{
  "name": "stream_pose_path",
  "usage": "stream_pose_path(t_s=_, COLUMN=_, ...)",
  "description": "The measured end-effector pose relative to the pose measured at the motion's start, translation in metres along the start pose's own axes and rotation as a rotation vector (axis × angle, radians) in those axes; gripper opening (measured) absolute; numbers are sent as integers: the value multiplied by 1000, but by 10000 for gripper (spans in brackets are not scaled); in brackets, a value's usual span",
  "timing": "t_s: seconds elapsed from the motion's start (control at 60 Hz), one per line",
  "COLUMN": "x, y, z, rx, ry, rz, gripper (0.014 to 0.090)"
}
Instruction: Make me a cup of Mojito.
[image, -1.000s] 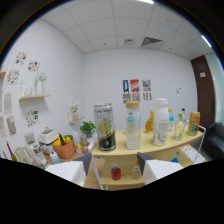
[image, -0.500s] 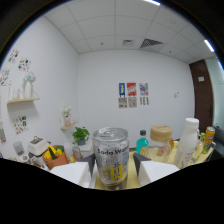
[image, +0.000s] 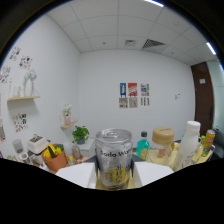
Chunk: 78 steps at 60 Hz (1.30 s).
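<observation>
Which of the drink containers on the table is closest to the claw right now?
The soda water can, silver with a yellow mark. It stands between the claw's open fingers, while the teal-capped bottle and white bottle stand beyond.

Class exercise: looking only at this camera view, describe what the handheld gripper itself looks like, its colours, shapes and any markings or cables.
Only the gripper shows. Its two fingers are white, flat, broad pads with angled top edges, one each side of the centre gap. Below them the body is a plain black mass with no detail. No cables, markings, hand or sleeve are visible.
</observation>
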Motion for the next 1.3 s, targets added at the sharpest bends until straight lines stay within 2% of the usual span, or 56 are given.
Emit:
stream_pose_path(t_s=0.267, x=6, y=-23, z=-48, rx=61, ry=-52, rz=-14, gripper=503)
stream_pose_path(t_s=0.4, x=20, y=-13, z=-84, rx=66, ry=-83, rz=5, gripper=504)
stream_pose_path(t_s=0.633, x=64, y=71, z=-113, rx=3, ry=-74, rz=34, gripper=502)
stream_pose_path(t_s=0.8, x=94, y=150, z=-109, rx=-84, ry=-50, rz=44, gripper=502)
stream_pose_path(t_s=0.967, x=112, y=210, z=-102, rx=-122, ry=-40, rz=28, gripper=501)
stream_pose_path(t_s=1.133, x=118, y=247, z=-97, rx=-155, ry=-51, rz=55, gripper=502)
stream_pose_path(t_s=1.3, x=115, y=258, z=-92, rx=-170, ry=-84, rz=204, gripper=504)
